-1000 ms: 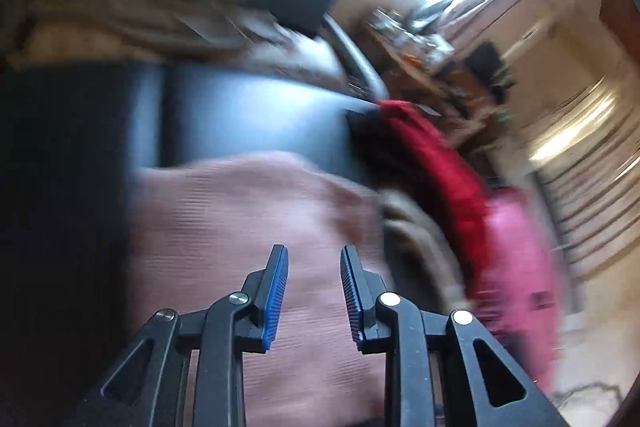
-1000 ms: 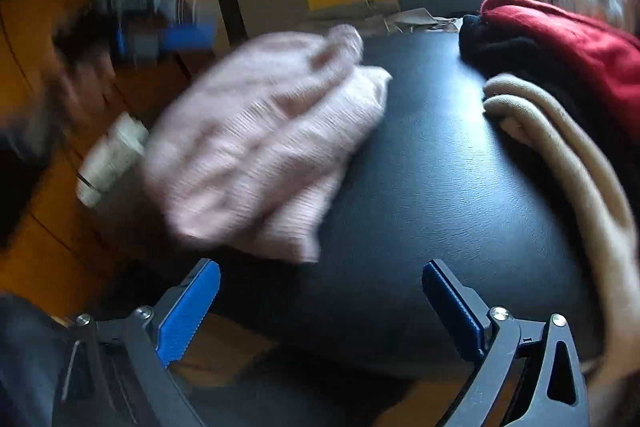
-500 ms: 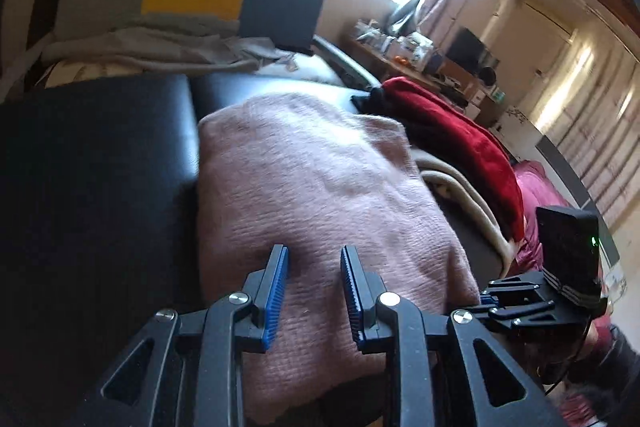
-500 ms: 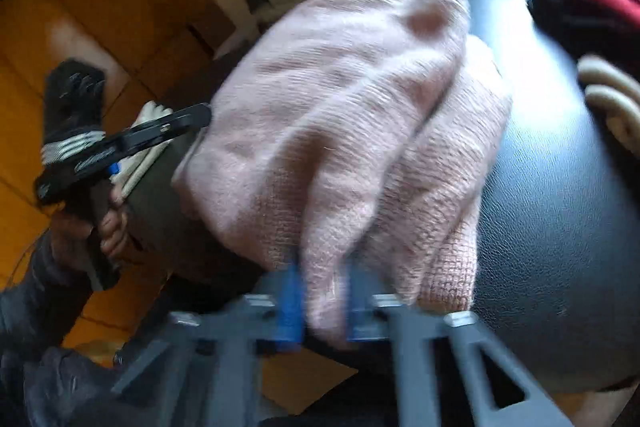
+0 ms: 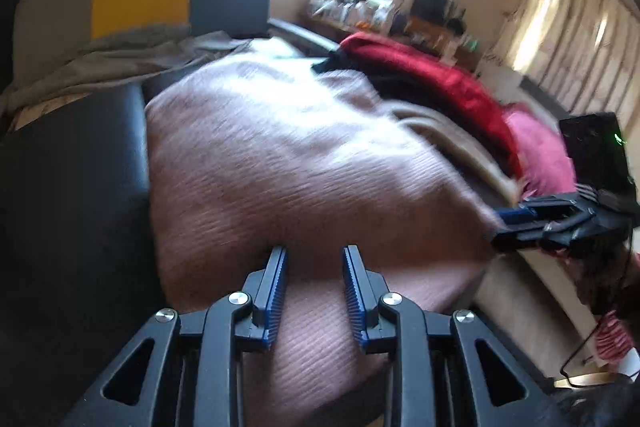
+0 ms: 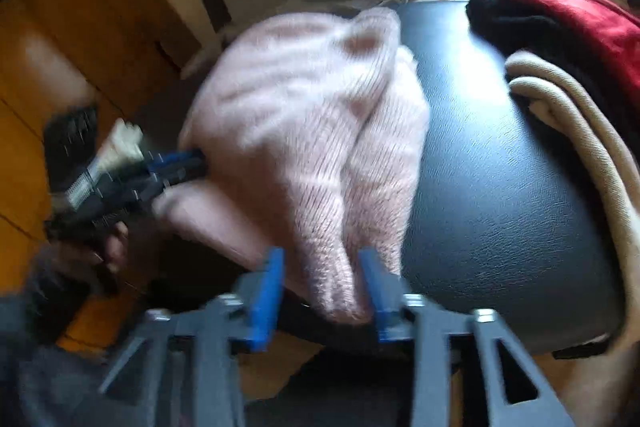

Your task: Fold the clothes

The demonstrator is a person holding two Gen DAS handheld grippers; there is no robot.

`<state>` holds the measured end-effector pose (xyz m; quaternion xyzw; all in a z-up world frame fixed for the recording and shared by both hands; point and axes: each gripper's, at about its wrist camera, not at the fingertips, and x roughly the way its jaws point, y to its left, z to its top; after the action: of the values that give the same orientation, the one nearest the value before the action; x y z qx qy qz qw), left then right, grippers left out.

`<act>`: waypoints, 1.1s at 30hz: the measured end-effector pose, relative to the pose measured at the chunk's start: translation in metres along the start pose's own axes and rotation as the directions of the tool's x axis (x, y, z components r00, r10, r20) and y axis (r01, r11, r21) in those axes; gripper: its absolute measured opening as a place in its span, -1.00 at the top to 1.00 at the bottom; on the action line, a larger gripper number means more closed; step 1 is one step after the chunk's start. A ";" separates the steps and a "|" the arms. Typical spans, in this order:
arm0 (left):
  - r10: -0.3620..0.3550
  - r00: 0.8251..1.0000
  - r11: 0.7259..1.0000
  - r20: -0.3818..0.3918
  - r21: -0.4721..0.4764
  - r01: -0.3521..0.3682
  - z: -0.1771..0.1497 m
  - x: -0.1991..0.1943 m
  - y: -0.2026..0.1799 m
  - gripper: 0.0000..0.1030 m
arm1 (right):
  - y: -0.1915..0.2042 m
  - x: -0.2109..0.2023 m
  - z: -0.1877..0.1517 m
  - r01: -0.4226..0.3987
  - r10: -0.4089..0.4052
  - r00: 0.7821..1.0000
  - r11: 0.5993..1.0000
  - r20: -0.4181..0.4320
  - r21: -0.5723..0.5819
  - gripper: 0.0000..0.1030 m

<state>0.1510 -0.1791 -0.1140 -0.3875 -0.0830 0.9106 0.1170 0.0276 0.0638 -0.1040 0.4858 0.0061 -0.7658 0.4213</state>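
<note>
The left gripper (image 5: 314, 291) pinches the pink sweater (image 5: 288, 163) bunched between its fingers. The right gripper (image 6: 324, 291), partly spread, straddles a sweater fold on the black seat (image 6: 500, 187).

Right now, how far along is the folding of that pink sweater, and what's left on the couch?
Done: beige, black and red garments lie stacked at the right. In hand: the pink sweater is bunched on the black seat, the left gripper and right gripper each with fabric between the jaws; grip is unclear through blur. Left: flatten it, finish the folds and add it to the stack.
</note>
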 end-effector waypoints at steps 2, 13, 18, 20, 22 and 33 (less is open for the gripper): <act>0.002 1.000 1.000 0.003 0.010 -0.003 0.001 0.002 -0.004 0.46 | -0.006 -0.017 0.012 -0.044 0.041 0.996 0.999 0.082 0.032 -0.39; -0.007 1.000 0.999 -0.004 0.042 0.007 -0.002 0.016 -0.019 0.46 | -0.019 0.055 0.080 -0.131 0.116 0.986 0.983 0.118 0.132 -0.26; -0.023 1.000 0.999 0.006 0.038 0.023 -0.003 0.015 -0.015 0.46 | 0.004 0.061 0.084 -0.011 0.007 0.995 0.999 0.095 0.037 0.70; -0.031 0.999 0.999 0.017 0.044 0.030 -0.004 0.013 -0.016 0.46 | 0.037 0.041 0.088 0.198 -0.171 0.971 0.967 0.165 -0.161 0.71; -0.040 0.999 0.999 -0.012 0.030 0.040 -0.008 0.020 -0.014 0.46 | 0.030 0.057 0.076 0.282 -0.259 0.957 0.939 0.133 -0.199 0.71; -0.098 0.995 0.993 0.030 -0.067 0.100 0.008 0.003 0.000 0.46 | -0.002 0.066 0.067 0.228 -0.219 0.965 0.973 0.146 -0.047 -0.14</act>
<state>0.1430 -0.1786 -0.1107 -0.3747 -0.1345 0.9053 0.1478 -0.0347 -0.0046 -0.1191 0.4134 0.0556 -0.8400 0.3471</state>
